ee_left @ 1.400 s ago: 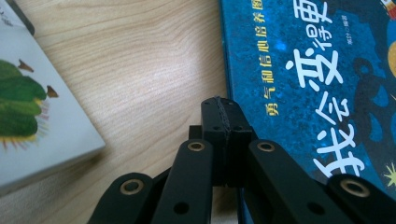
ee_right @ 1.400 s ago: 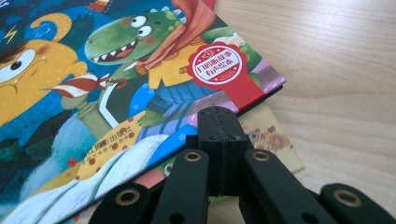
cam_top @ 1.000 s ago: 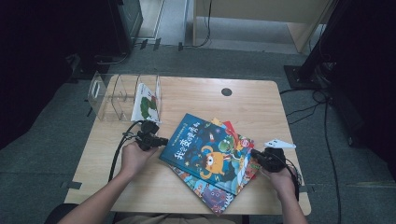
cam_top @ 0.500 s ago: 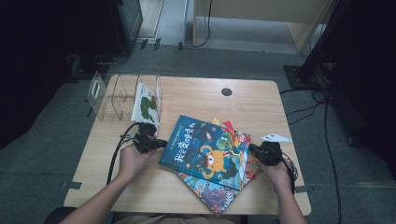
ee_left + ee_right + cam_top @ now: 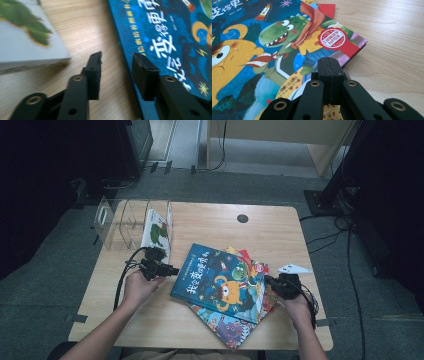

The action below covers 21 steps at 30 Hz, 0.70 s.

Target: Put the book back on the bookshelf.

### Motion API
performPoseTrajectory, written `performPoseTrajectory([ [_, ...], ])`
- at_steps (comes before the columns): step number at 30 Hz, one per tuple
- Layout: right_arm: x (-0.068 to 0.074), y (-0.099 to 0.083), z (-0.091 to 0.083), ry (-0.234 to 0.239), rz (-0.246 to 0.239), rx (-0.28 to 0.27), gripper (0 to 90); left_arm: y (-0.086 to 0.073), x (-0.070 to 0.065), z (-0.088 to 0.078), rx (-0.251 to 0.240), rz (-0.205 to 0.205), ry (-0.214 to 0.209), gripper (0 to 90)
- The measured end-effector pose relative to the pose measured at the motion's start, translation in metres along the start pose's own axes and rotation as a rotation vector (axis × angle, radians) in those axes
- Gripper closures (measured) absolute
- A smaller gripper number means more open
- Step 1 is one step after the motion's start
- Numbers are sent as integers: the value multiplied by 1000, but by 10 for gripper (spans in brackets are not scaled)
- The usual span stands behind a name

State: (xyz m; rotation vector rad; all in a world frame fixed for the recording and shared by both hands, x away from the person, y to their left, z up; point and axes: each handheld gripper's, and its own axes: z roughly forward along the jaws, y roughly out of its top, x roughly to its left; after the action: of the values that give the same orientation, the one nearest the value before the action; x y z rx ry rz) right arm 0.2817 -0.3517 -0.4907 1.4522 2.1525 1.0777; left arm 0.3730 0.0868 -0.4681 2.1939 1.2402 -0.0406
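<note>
At table centre three books [image 5: 225,287] lie stacked; a fourth book [image 5: 157,232] leans at ten o'clock. Left gripper [image 5: 167,270] has just spread its jaws, empty, and right gripper [image 5: 270,281] is pressed together on the top cover.

Both forearms entered from the bottom of the high view, bare, angled inward and up toward the table's middle. Left hand [image 5: 138,286] gripped the left gripper [image 5: 167,269], which pointed level to the right. Its jaws had just been opening; in the left gripper view they stood apart with a clear gap and nothing pressed between them. Right hand [image 5: 296,309] held the right gripper [image 5: 270,281] pointing left, low over the table. Its jaws were pressed together, pads meeting.
</note>
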Motion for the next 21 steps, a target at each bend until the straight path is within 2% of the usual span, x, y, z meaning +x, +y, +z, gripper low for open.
performPoseTrajectory([
  [2,1,0,0,2,-7,3,900,0,2,-3,-13,0,-3,592],
  [3,1,0,0,2,-8,4,900,1,4,-8,-21,-13,-27,585],
  [5,1,0,-1,2,-9,7,900,2,5,-10,-20,-19,-41,585],
  [9,0,-2,-3,1,-4,12,900,1,3,-14,-35,3,-81,555],
  [12,0,-3,-4,6,-1,11,900,2,0,-11,-17,0,-111,522],
  [13,0,-3,-4,6,-2,11,900,3,-2,-8,-11,14,-108,520],
  [16,0,-3,-4,3,-6,11,900,5,-4,-6,-1,17,-117,503],
  [19,0,-4,-4,6,-4,10,900,8,-4,-2,2,4,-123,499],
  [20,0,-4,-5,6,-5,16,900,9,-4,0,1,6,-124,495],
  [21,0,-5,-4,-2,-14,45,900,10,-5,1,7,11,-121,490],
])
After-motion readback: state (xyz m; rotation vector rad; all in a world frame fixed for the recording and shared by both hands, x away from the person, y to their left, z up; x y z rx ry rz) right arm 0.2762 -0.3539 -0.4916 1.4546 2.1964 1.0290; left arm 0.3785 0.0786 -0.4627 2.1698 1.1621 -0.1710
